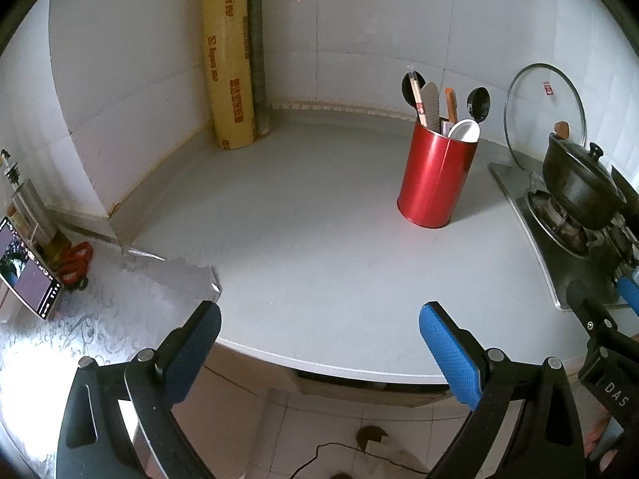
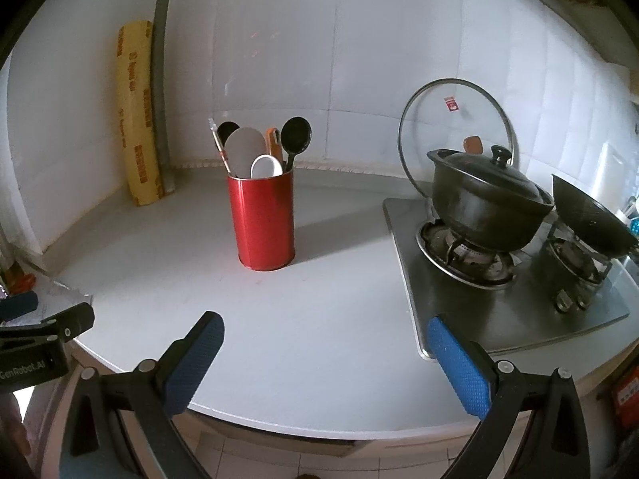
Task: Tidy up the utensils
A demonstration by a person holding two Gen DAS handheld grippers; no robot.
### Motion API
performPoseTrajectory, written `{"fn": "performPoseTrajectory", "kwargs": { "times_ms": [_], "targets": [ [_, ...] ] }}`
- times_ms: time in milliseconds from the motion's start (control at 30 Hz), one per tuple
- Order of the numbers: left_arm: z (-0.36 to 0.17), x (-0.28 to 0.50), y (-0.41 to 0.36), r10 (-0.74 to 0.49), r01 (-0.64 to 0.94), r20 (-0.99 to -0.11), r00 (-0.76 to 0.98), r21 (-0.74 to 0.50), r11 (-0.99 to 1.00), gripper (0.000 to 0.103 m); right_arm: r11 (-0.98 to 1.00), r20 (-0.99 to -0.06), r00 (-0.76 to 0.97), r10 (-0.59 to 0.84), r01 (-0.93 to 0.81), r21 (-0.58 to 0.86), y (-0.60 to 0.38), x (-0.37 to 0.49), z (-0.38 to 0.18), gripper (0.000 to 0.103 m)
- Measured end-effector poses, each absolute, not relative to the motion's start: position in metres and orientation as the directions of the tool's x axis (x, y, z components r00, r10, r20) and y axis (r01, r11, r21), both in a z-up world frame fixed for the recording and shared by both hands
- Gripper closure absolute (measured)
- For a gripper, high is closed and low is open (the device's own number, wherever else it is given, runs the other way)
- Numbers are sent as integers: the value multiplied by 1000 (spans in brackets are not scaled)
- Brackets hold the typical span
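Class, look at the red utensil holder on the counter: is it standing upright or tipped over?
Upright. The red utensil holder stands on its base on the counter, open mouth facing up, with utensil handles and heads sticking out the top.

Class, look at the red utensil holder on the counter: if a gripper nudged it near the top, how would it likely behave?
The red holder is tall and narrow, so a high push would probably tip it rather than slide it. The utensils stick up above its rim, likely making it top-heavy. Its glossy wall looks smooth, perhaps slippery to grip. Both grippers are open, away from it.
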State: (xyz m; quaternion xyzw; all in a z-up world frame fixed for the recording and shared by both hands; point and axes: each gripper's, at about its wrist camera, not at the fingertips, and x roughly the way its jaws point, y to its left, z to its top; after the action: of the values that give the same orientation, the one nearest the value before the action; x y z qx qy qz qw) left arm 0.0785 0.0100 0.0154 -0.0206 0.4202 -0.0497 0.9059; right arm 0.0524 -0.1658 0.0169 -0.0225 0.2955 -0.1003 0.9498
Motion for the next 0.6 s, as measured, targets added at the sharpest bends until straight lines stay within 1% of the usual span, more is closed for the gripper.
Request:
{"fn": "performPoseTrajectory", "kwargs": {
  "times_ms": [600],
  "targets": [
    [12,84,8,-113,78,-759,641,-82,994,3,978,-560,802,-208,177,-110,-168,59,16,0]
  ]
}}
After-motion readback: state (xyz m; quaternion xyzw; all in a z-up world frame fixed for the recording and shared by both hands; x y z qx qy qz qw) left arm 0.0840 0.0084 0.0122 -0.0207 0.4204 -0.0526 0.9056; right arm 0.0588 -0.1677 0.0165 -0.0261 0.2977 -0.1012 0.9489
